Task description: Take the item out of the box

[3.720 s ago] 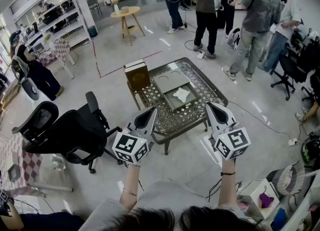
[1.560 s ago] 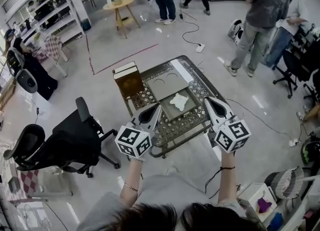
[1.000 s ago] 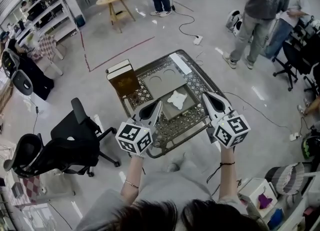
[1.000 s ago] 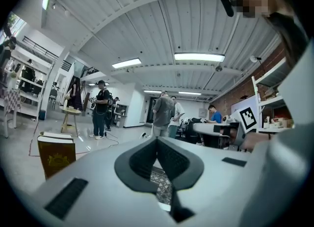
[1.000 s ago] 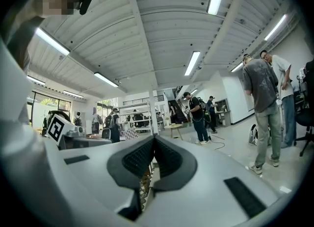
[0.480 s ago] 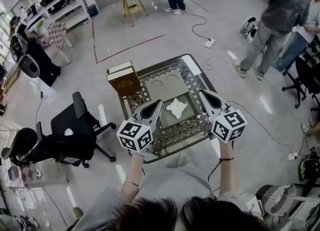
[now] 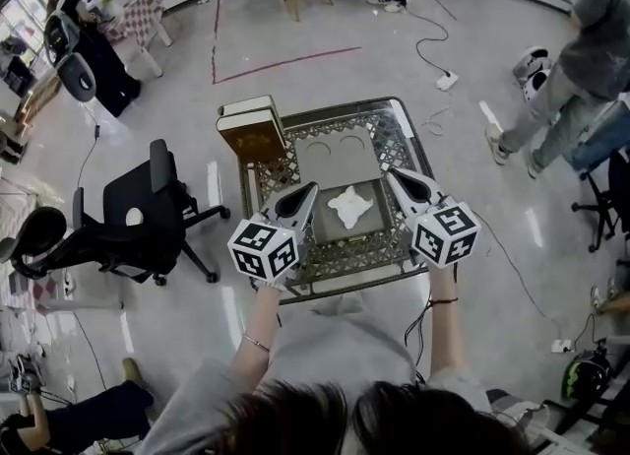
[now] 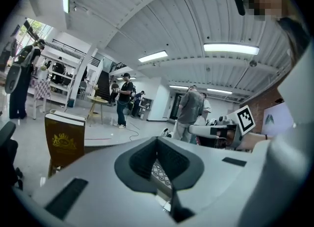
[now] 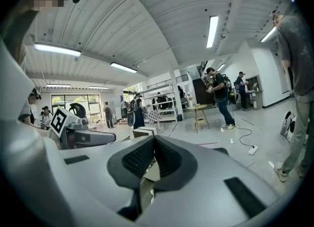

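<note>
A crumpled white item (image 7: 349, 205) lies in an open grey box (image 7: 339, 230) on a metal lattice table (image 7: 335, 282). The box's grey lid (image 7: 333, 156), with two round dents, lies flat just behind it. My left gripper (image 7: 311, 189) hovers shut at the box's left edge, nothing between its jaws. My right gripper (image 7: 390, 174) hovers shut at the box's right edge, also holding nothing. In the left gripper view the left gripper (image 8: 157, 140) points level over the table. In the right gripper view the jaws of the right gripper (image 9: 153, 139) meet at the tips.
A brown box with a white top (image 7: 251, 134) stands at the table's far left corner and also shows as the brown box (image 8: 64, 142) in the left gripper view. A black office chair (image 7: 148, 209) stands left of the table. People (image 7: 581, 79) stand to the right, cables cross the floor.
The table has drawn closer and now sits right under both grippers. Their tips have come to flank the box. Both jaws stayed shut.
</note>
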